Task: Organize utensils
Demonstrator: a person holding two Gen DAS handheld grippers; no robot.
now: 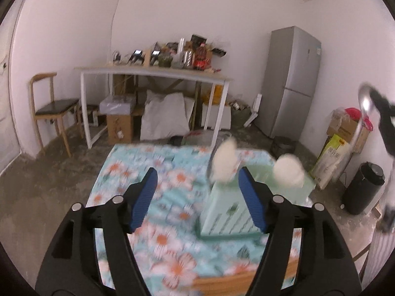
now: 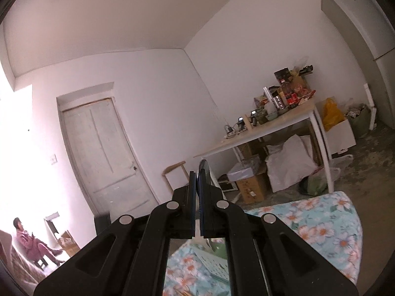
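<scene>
Metal spoon (image 1: 365,103): pinched by raised right gripper (image 2: 197,185), likely carried toward holder.
Left gripper (image 1: 197,197): jaws spread, empty.
Pale green slotted utensil holder (image 1: 227,212): awaiting spoon.

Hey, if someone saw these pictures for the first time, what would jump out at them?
Probably the flowered tablecloth filling the lower middle of the left view, with a pale green utensil holder standing on it between the open left gripper fingers. Next, the metal spoon raised at the far right, clamped in the shut right gripper.
</scene>
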